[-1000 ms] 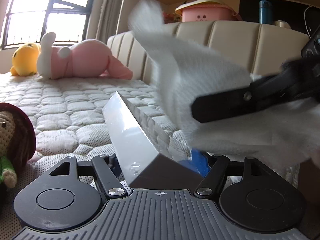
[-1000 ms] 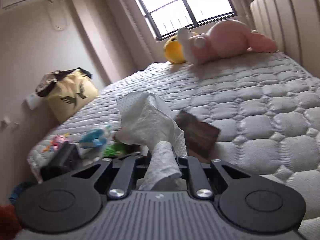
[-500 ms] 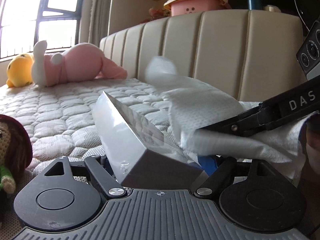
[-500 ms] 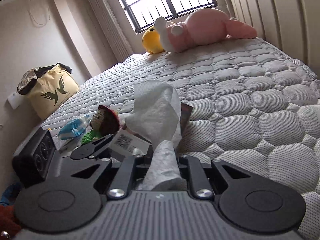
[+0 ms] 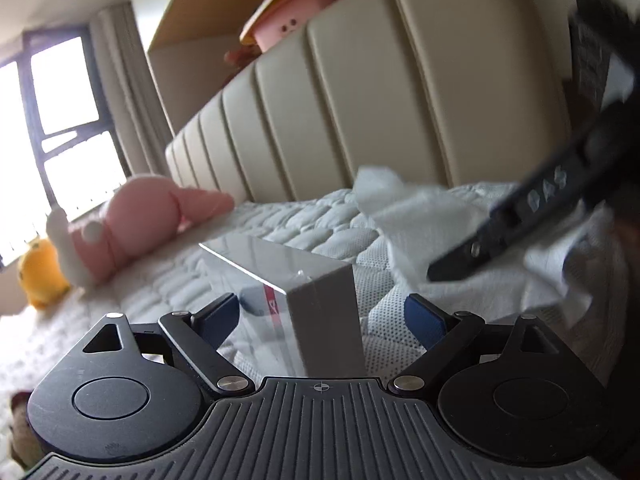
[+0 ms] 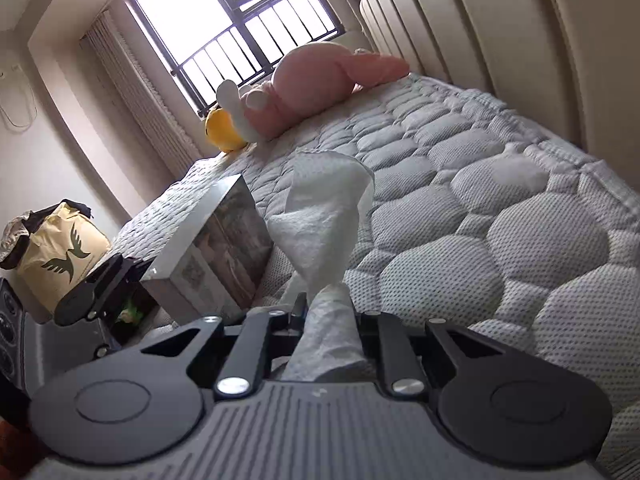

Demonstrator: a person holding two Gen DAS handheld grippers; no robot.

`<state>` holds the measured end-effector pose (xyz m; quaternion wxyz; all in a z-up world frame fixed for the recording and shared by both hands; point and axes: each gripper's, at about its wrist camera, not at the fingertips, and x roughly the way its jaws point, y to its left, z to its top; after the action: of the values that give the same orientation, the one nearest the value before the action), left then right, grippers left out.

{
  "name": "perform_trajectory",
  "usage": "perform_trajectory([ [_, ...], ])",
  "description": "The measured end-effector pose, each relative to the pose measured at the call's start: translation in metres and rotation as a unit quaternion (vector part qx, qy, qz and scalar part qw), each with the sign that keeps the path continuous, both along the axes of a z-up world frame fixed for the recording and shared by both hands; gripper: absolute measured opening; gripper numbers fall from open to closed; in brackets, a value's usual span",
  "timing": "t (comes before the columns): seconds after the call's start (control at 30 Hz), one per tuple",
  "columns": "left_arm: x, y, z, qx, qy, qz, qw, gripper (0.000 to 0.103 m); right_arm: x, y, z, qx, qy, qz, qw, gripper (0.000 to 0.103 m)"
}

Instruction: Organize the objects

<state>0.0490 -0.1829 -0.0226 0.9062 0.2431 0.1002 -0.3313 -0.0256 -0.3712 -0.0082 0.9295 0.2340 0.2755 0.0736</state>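
Note:
A silver-grey box (image 5: pixel 308 296) rests on the quilted mattress (image 5: pixel 372 340) between the blue pads of my left gripper (image 5: pixel 320 314). The jaws stand wide apart, with a gap showing on the right side of the box. In the right wrist view the same box (image 6: pixel 216 256) stands at left, with the left gripper (image 6: pixel 92 292) behind it. My right gripper (image 6: pixel 326 312) is shut on a crumpled white tissue (image 6: pixel 324 220) that sticks up in front of it. From the left wrist view, the tissue (image 5: pixel 420 220) hangs low over the mattress under a black right finger (image 5: pixel 520 232).
A pink plush rabbit (image 6: pixel 316 80) and a yellow plush (image 6: pixel 222 130) lie by the window. The padded beige headboard (image 5: pixel 360 100) runs along the bed, with a pink container (image 5: pixel 288 28) above it. A yellow bag (image 6: pixel 60 256) stands off the mattress edge. A small doll (image 5: pixel 16 420) lies at the lower left.
My left gripper has opened and let go of the box, which now stands on the mattress. The right gripper has come down beside the box with the tissue still in it.

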Motion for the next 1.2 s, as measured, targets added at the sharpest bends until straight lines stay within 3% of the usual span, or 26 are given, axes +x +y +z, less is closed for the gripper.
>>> perform_trajectory([
  [0.07, 0.006, -0.007, -0.003, 0.006, 0.009, 0.024, 0.9997, 0.093, -0.004, -0.004, 0.012, -0.006, -0.02, -0.001, 1.0, 0.018],
  [0.17, 0.024, 0.002, -0.002, -0.021, 0.069, 0.047, 0.9963, 0.094, -0.007, -0.004, 0.033, -0.013, -0.054, 0.006, 0.998, 0.018],
  [0.27, 0.042, 0.017, -0.002, -0.069, 0.151, 0.056, 0.9845, 0.094, 0.005, 0.006, 0.054, -0.021, -0.077, 0.032, 0.996, 0.018],
  [0.33, 0.048, 0.024, -0.005, -0.088, 0.177, 0.061, 0.9783, 0.094, 0.023, 0.019, 0.061, -0.022, -0.077, 0.06, 0.995, 0.018],
  [0.47, 0.046, 0.029, -0.006, -0.106, 0.171, 0.05, 0.9782, 0.094, 0.076, 0.055, 0.055, -0.035, -0.04, 0.124, 0.991, 0.018],
  [0.6, 0.044, 0.032, -0.006, -0.113, 0.168, 0.032, 0.9788, 0.094, 0.122, 0.072, 0.041, -0.101, 0.006, 0.122, 0.987, 0.018],
  [0.7, 0.052, 0.035, -0.01, -0.125, 0.186, 0.037, 0.9738, 0.094, 0.136, 0.056, 0.033, -0.117, 0.019, 0.096, 0.988, 0.015],
  [0.83, 0.057, 0.039, -0.012, -0.139, 0.203, 0.045, 0.9682, 0.094, 0.131, 0.029, 0.031, -0.128, 0.026, 0.045, 0.99, 0.018],
  [1.03, 0.051, 0.036, -0.012, -0.122, 0.188, 0.036, 0.9738, 0.094, 0.099, 0.002, 0.02, -0.095, 0.031, 0.005, 0.995, 0.019],
  [1.2, 0.046, 0.027, -0.015, -0.092, 0.18, 0.024, 0.9791, 0.094, 0.05, 0.019, 0.029, -0.044, -0.021, 0.065, 0.997, 0.019],
])
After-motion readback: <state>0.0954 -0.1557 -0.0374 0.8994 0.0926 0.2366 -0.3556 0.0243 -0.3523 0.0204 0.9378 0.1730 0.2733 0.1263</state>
